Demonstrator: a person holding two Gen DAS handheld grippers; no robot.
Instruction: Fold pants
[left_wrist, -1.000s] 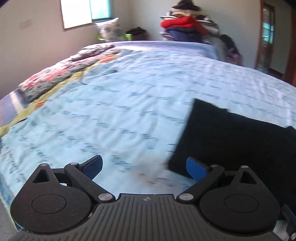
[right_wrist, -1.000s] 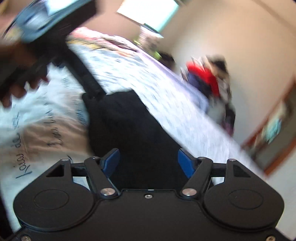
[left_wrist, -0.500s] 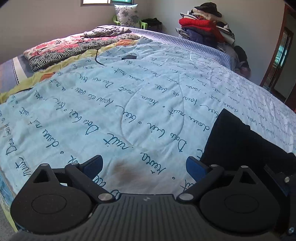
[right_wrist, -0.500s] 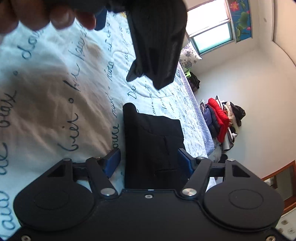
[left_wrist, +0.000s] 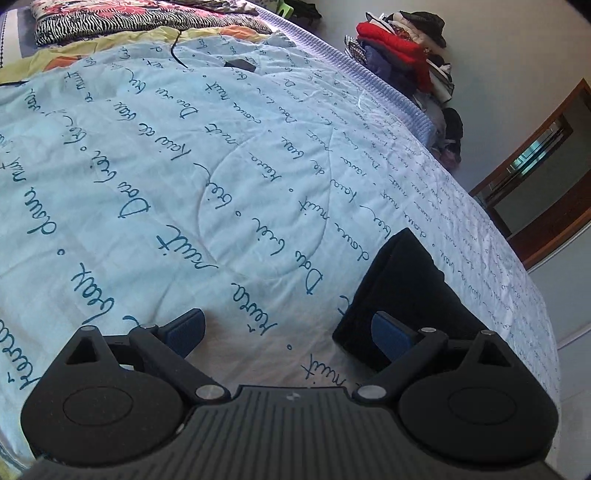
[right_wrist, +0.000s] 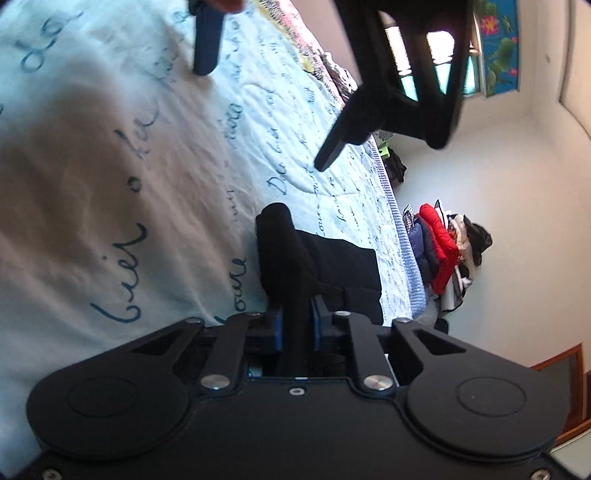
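The black pants lie folded on the light blue quilt with blue script, at the right in the left wrist view. My left gripper is open and empty just above the quilt; its right finger sits at the pants' near left edge. In the right wrist view my right gripper is shut on a raised fold at the pants' near edge. The left gripper's body hangs above at the top of that view.
A pile of clothes with a red jacket stands beyond the bed's far edge. Zebra and floral bedding lies at the far left. A small dark object and a cable lie on the quilt. A wooden door frame is at the right.
My right gripper has closed on the near edge of the pants, lifting a fold. My left gripper has dropped closer to the quilt beside the pants.
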